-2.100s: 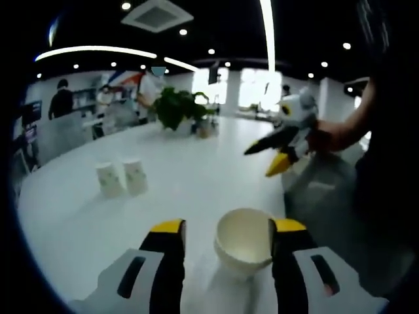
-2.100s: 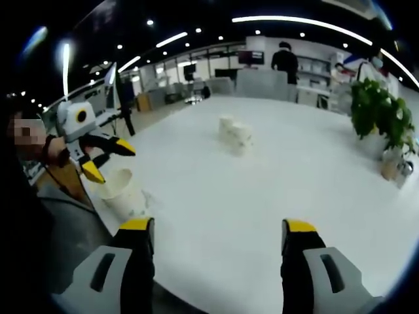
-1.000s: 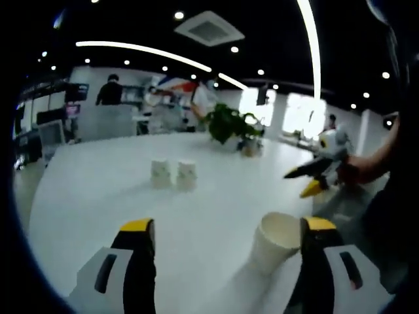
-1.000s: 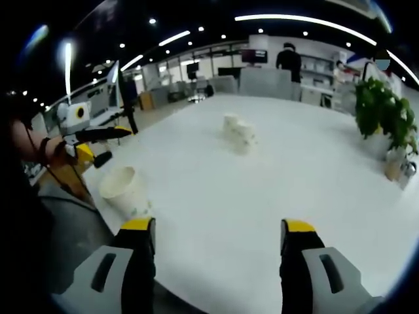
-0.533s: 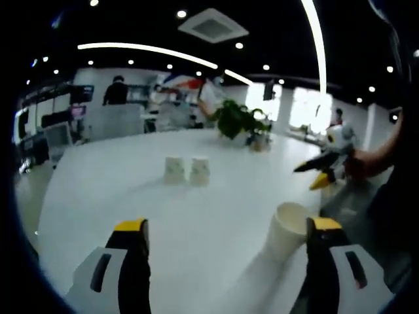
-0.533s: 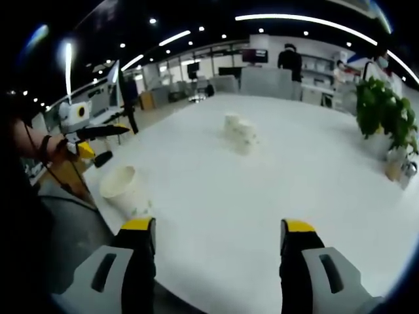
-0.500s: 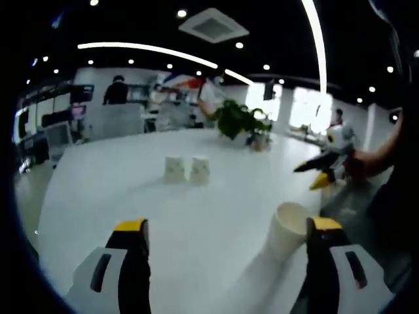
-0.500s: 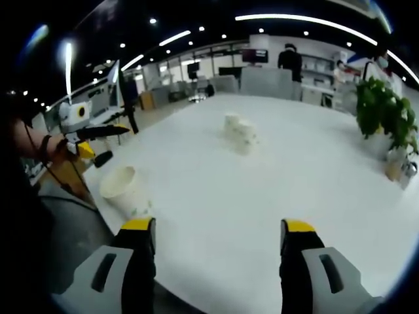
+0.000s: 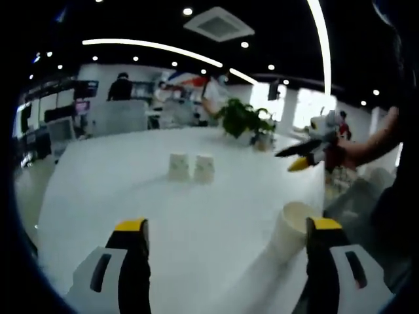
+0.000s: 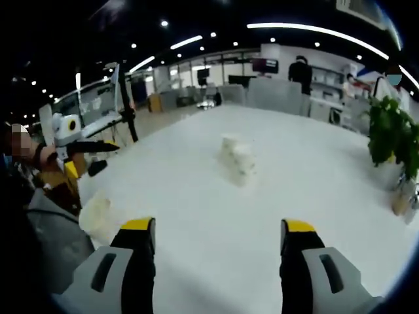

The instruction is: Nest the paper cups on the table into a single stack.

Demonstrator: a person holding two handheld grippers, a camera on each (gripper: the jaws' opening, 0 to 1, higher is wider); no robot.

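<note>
In the left gripper view a white paper cup (image 9: 290, 230) stands mouth up near the table's edge, just inside my right jaw. My left gripper (image 9: 229, 226) is open, its jaws wide apart. Two more cups (image 9: 178, 166) (image 9: 204, 168) stand upside down side by side further out on the white table (image 9: 98, 190). The right gripper (image 9: 306, 150) hangs in the air at the right, held by a hand. In the right gripper view my right gripper (image 10: 218, 226) is open over the table, with the two cups (image 10: 237, 156) ahead and the near cup (image 10: 97, 218) low at the left. The left gripper (image 10: 77, 149) is at the far left.
A potted plant (image 9: 243, 120) stands at the table's far side, seen also as the plant (image 10: 391, 136) at the right of the right gripper view. People and desks are in the background. The table's rounded edge (image 10: 85, 190) runs close by the near cup.
Both views have shifted a little with the hands. The right gripper sits higher in the left gripper view. All the cups stay in place and both grippers stay open.
</note>
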